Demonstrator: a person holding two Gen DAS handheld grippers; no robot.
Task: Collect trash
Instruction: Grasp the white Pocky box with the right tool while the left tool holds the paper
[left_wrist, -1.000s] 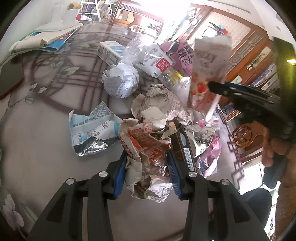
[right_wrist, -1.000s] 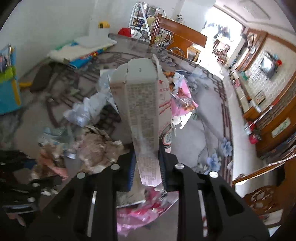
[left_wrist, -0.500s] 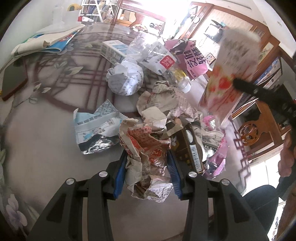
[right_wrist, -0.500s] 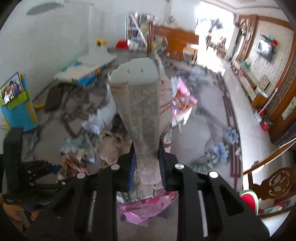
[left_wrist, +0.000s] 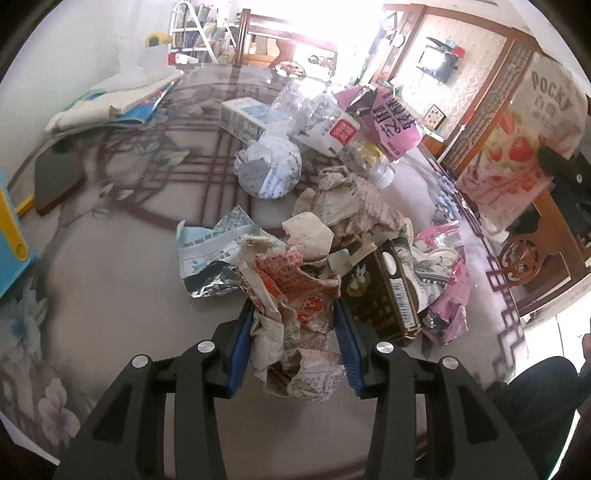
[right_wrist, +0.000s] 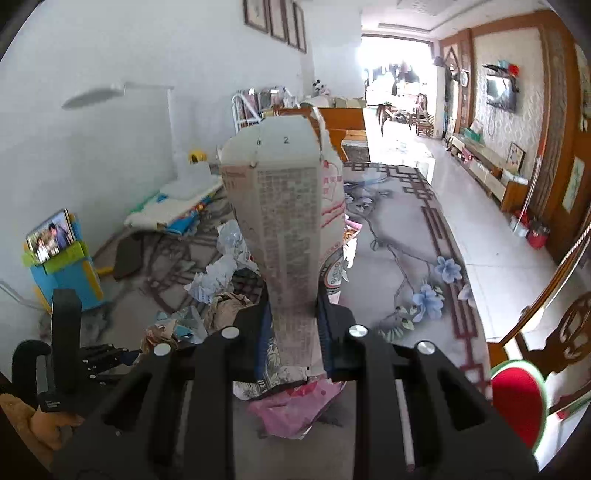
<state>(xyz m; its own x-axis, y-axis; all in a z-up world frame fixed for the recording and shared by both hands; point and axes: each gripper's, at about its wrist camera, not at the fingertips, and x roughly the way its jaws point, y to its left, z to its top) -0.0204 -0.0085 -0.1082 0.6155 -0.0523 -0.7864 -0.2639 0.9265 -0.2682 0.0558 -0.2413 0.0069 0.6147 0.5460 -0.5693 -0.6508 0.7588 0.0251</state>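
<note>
- The left gripper (left_wrist: 293, 332) is clamped on a crumpled paper wrapper (left_wrist: 295, 314) with red print. The blue pads press into it from both sides, and it sits at the near edge of the trash pile on the patterned table (left_wrist: 110, 295).
- The right gripper (right_wrist: 293, 325) is squeezed tight on a flattened Pocky box (right_wrist: 284, 229) — held up off the table and standing tall out of the jaws. In the left view the same box (left_wrist: 517, 147) shows at the far right, clear of the pile.
- So both hands are loaded; this looks like the carry-off step, not the picking step.
- Plenty is left on the table: a balled-up paper (left_wrist: 267, 171), a foil packet (left_wrist: 210, 258), a dark carton (left_wrist: 380, 295), a pink bag (left_wrist: 447, 295) and a clear plastic bottle (left_wrist: 325, 122).
- No bin or bag shows in either view, so where this stuff goes can't be told.
- Next move probably calls for lifting the wrapper clean out of the heap without dragging its neighbours along — the dark carton sits right beside the jaw — then dropping both items wherever the trash is going.
</note>
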